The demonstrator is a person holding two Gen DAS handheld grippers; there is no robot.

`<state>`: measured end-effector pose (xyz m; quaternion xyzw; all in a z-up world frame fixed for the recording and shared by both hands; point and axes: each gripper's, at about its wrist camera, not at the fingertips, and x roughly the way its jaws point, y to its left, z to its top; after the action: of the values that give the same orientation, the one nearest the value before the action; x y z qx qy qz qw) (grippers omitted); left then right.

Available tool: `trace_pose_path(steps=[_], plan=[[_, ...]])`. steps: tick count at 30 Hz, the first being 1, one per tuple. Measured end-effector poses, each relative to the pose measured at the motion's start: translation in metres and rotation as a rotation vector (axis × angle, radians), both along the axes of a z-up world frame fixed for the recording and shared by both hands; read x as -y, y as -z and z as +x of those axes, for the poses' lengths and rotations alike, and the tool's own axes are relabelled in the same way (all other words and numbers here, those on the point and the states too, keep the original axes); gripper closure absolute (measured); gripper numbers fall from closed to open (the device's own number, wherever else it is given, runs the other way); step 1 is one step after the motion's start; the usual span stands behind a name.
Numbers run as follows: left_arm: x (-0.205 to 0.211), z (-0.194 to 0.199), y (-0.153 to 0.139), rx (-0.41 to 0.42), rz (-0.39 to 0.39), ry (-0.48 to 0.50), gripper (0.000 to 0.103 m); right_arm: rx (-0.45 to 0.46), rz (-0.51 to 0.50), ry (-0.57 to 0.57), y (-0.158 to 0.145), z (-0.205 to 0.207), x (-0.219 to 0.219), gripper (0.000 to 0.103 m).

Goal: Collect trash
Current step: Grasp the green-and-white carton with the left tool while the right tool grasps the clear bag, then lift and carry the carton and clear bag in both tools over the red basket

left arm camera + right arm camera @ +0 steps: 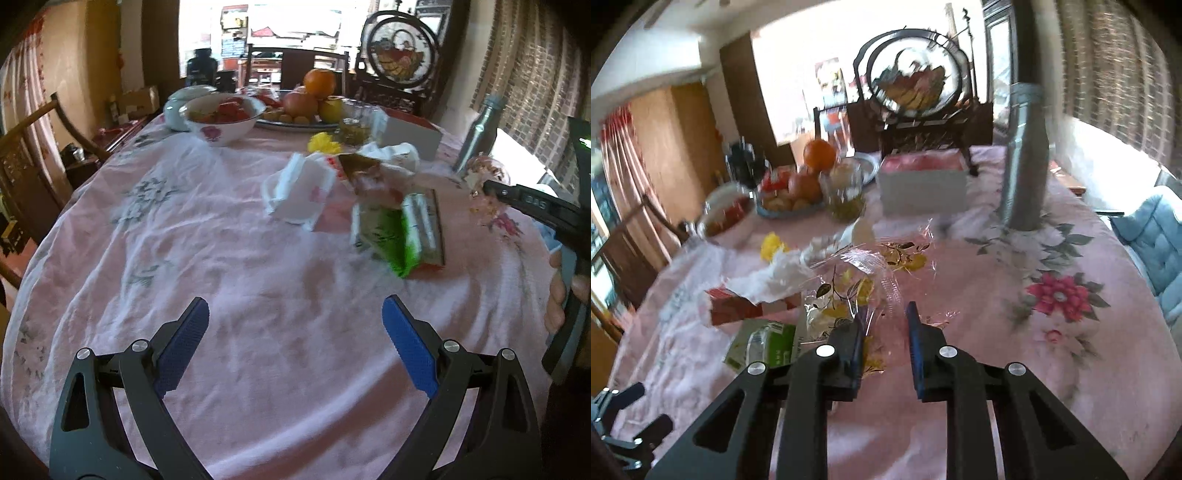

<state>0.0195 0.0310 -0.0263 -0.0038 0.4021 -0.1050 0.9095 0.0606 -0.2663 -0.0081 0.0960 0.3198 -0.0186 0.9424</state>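
Trash lies on the pink tablecloth [221, 258]: a crumpled white tissue [299, 192], a green and white wrapper [395, 229], a red carton [746, 306] and a clear floral cellophane wrapper [857, 280]. My left gripper [295, 325] is open wide and empty, low over bare cloth, short of the trash. My right gripper [886, 325] has its jaws part open around the near edge of the cellophane, not closed on it. It also shows in the left wrist view [524, 199] at the right, by the cellophane [484, 177].
A floral bowl [221, 118] and a fruit plate with an orange [319, 83] stand at the back. A white box [923, 184], a glass jar [847, 199] and a tall metal bottle [1027, 158] stand behind the trash. Wooden chairs surround the table.
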Motion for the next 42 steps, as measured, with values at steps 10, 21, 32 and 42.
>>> trace_pose_path(steps=[10, 21, 32, 42], plan=[[0.073, 0.020, -0.011, 0.026, 0.022, 0.161, 0.012, -0.010, 0.030, 0.020, 0.029, -0.005, 0.028, 0.081], [0.112, 0.062, 0.008, -0.066, 0.040, 0.163, 0.049, -0.003, 0.123, 0.000, 0.030, -0.010, 0.040, 0.081], [0.125, 0.087, 0.024, -0.122, 0.090, 0.142, 0.069, 0.006, 0.139, -0.020, 0.028, -0.012, 0.039, 0.081], [0.125, 0.088, 0.022, -0.119, 0.077, 0.143, 0.079, -0.004, 0.140, -0.017, 0.031, -0.009, 0.038, 0.081]])
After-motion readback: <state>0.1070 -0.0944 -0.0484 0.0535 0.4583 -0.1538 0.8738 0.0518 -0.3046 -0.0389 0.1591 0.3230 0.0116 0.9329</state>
